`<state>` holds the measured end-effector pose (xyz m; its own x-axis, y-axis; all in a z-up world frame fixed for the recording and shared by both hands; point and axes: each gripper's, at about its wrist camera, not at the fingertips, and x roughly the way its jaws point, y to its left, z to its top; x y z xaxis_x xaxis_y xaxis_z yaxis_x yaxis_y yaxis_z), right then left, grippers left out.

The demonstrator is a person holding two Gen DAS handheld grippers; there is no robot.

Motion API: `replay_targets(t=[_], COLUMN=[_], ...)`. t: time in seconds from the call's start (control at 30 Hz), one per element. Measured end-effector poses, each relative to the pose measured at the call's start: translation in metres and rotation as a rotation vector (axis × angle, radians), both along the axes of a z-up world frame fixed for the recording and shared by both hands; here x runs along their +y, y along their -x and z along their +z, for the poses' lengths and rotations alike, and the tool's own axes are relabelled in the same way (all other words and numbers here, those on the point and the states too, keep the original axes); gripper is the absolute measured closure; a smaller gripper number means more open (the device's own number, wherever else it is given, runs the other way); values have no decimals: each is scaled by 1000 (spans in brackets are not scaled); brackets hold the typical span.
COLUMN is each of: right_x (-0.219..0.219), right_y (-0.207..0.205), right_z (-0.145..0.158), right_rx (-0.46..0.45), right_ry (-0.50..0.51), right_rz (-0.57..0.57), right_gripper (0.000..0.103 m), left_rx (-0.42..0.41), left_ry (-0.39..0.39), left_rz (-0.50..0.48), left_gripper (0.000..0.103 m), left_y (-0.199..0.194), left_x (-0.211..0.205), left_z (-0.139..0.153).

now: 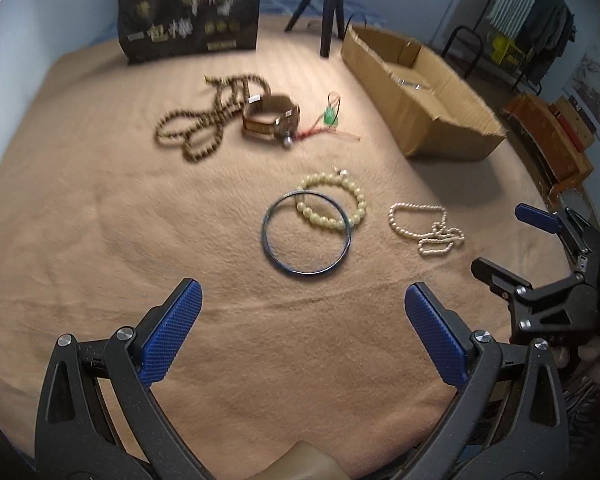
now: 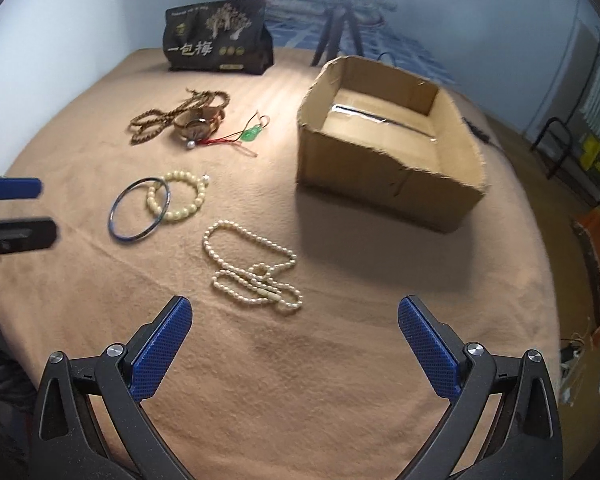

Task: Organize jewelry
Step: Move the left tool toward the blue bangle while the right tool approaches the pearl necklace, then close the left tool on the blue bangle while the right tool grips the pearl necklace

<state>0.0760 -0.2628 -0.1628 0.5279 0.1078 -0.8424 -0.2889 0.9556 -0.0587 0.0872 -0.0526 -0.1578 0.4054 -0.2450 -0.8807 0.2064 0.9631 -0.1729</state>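
The left gripper point(image 1: 303, 312) hangs above a tan blanket point(image 1: 80, 220) with its blue fingers point(image 1: 172, 332) spread wide and nothing between them; the right gripper point(image 2: 295, 326) is just as wide apart and equally empty, its fingers point(image 2: 162, 346) over the same blanket. Nearest the right gripper lies a pearl necklace point(image 2: 252, 268), loosely coiled. Just beyond the left gripper sits a dark metal bangle point(image 1: 306, 233), and a pale yellow-green bead bracelet point(image 1: 332, 199) overlaps its far edge, touching it. Farther back, well apart from these, a brown bead strand point(image 1: 208, 116) lies tangled beside a brown band point(image 1: 270, 117), with a green pendant on a red cord point(image 1: 330, 116) just to its right. An open cardboard box point(image 2: 392, 184) stands to the right of the jewelry, holding none of it. At the far edge stand a dark printed bag point(image 2: 218, 36) and a tripod point(image 2: 338, 20).
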Motion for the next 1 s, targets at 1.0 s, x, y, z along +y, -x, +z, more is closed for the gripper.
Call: replay_targets(t=[1.0], right_x=[22], right_y=[-47], right_z=[-42], right_rx=[117], right_ry=[26], right_rz=[101], right_gripper=[1], left_rx=[61], left_ry=[-140], left_rz=[25], left_gripper=[0], left_y=[-61], left_x=[-21], left_z=[-60])
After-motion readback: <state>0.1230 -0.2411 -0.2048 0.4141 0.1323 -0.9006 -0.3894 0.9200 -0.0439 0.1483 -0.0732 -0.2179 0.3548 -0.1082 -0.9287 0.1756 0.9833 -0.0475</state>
